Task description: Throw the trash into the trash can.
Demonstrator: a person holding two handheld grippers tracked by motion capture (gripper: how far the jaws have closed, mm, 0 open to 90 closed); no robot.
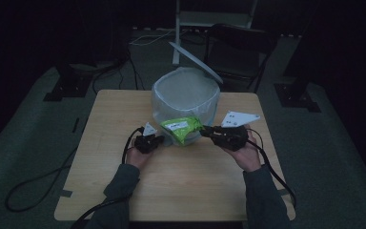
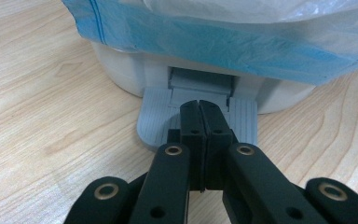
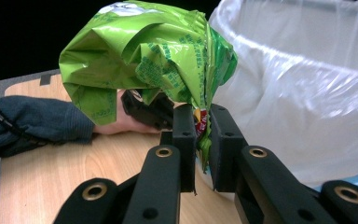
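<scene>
Green snack bag (image 3: 144, 56): right gripper (image 3: 202, 122) is clamping one crumpled edge beside the lined bin (image 1: 186, 98), left gripper (image 2: 199, 112) is pressing, jaws clenched empty, on the pedal (image 2: 156, 119); thin pinch is risking slip onto table (image 1: 124, 124), or lid (image 1: 195, 62) dropping if pedal pressure is easing.

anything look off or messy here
Nothing is spilled or broken. The green snack bag is crumpled, pinched in the right gripper beside the bin. The bin's lid stands open while the left gripper, shut, presses its pedal.
</scene>
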